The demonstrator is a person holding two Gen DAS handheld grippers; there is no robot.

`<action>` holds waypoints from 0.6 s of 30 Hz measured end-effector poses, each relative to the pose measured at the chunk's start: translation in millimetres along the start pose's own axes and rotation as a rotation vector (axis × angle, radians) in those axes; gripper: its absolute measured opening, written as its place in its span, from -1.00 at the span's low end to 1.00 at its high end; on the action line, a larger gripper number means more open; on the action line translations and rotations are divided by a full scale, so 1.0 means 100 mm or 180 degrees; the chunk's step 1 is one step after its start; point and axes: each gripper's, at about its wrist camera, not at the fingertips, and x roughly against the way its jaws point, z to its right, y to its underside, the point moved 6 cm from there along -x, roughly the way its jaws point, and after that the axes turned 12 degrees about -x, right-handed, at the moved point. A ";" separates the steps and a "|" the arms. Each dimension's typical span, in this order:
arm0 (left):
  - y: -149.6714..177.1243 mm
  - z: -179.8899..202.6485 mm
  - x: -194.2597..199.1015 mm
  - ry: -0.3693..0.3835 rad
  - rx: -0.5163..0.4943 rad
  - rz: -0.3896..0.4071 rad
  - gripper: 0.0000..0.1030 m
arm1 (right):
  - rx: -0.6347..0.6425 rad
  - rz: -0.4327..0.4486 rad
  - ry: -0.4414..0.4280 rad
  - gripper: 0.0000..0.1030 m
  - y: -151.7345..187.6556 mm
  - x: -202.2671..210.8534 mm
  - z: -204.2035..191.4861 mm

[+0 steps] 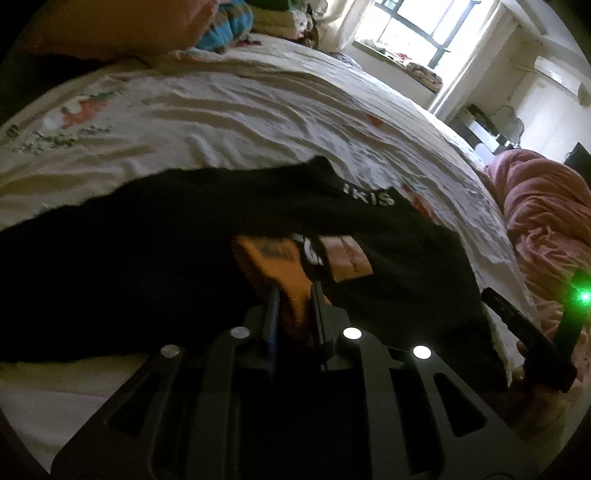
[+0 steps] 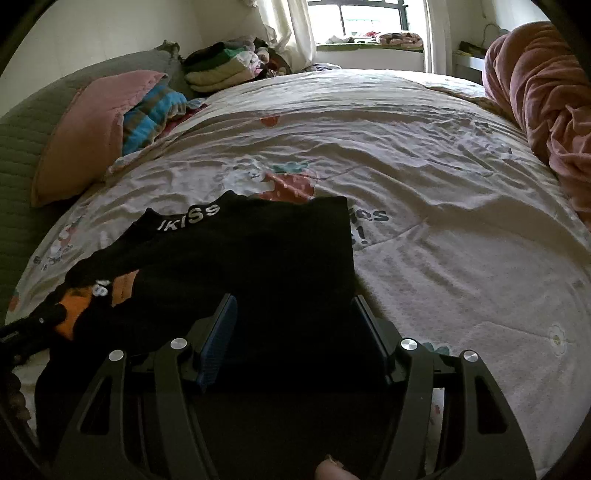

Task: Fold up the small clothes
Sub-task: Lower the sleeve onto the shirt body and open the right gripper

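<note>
One black garment [image 2: 258, 254] lies on the bed [image 2: 424, 229], with white lettering along its band and an orange patch near its left edge. Two grippers work it. The left gripper [image 1: 295, 291] has its two fingers drawn close together, pinching the orange part of the garment between them. The right gripper [image 2: 295, 314] has its two fingers spread wide, standing on either side of the garment's near right portion; black cloth lies between them, and they are not pressed onto it.

The left wrist view shows the pinch close up: orange cloth bunched between the fingers, a paler pink-brown label just beyond it, and the right gripper's body with a green light at the far right edge. The right wrist view shows the whole outline of the garment instead, its square right corner flat on the bed, and the left gripper coming in at the garment's left edge.

The bed is covered by one wrinkled white quilt printed with strawberries and dark lettering. Left of the garment lie one pink pillow [image 2: 85, 136] and a blue striped cloth [image 2: 151, 118]; beyond those, a pile of folded clothes [image 2: 221, 70]. Right of the garment, at the bed's edge, sits one bundled pink blanket [image 2: 546, 96]. Beyond the bed a bright window [image 2: 369, 18] with pale curtains lights the room.
</note>
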 end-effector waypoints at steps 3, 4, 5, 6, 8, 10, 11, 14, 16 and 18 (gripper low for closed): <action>-0.04 -0.09 0.12 -0.0080 0.0048 0.0102 -0.83 | 0.0082 0.0007 -0.0048 0.21 0.01 0.01 -0.07; -0.06 -0.11 0.17 -0.0127 0.0055 0.0145 -0.83 | 0.0116 -0.0001 -0.0086 0.21 0.02 0.02 -0.10; -0.07 -0.11 0.19 -0.0147 0.0050 0.0174 -0.83 | 0.0149 -0.0019 -0.0121 0.21 0.03 0.01 -0.13; -0.08 -0.10 0.22 -0.0151 0.0034 0.0197 -0.83 | 0.0171 -0.0035 -0.0136 0.21 0.04 0.01 -0.15; -0.08 -0.03 0.21 -0.0094 -0.0001 0.0177 -0.83 | 0.0229 -0.0105 -0.0184 0.21 0.08 -0.01 -0.20; -0.06 0.04 0.16 -0.0060 -0.0067 0.0136 -0.83 | 0.0290 -0.0172 -0.0208 0.21 0.12 -0.04 -0.25; -0.04 0.09 0.11 -0.0048 -0.0116 0.0097 -0.83 | 0.0313 -0.0206 -0.0220 0.21 0.14 -0.05 -0.26; 0.07 0.15 -0.06 0.0014 -0.0145 -0.0088 -0.83 | 0.0329 -0.0392 -0.0086 0.21 0.21 -0.17 -0.22; 0.16 0.12 -0.19 -0.0051 -0.0151 -0.0224 -0.83 | 0.0267 -0.0497 0.0017 0.21 0.25 -0.24 -0.14; 0.24 0.05 -0.27 -0.0065 -0.0082 -0.0313 -0.83 | 0.0206 -0.0554 0.0022 0.21 0.27 -0.29 -0.11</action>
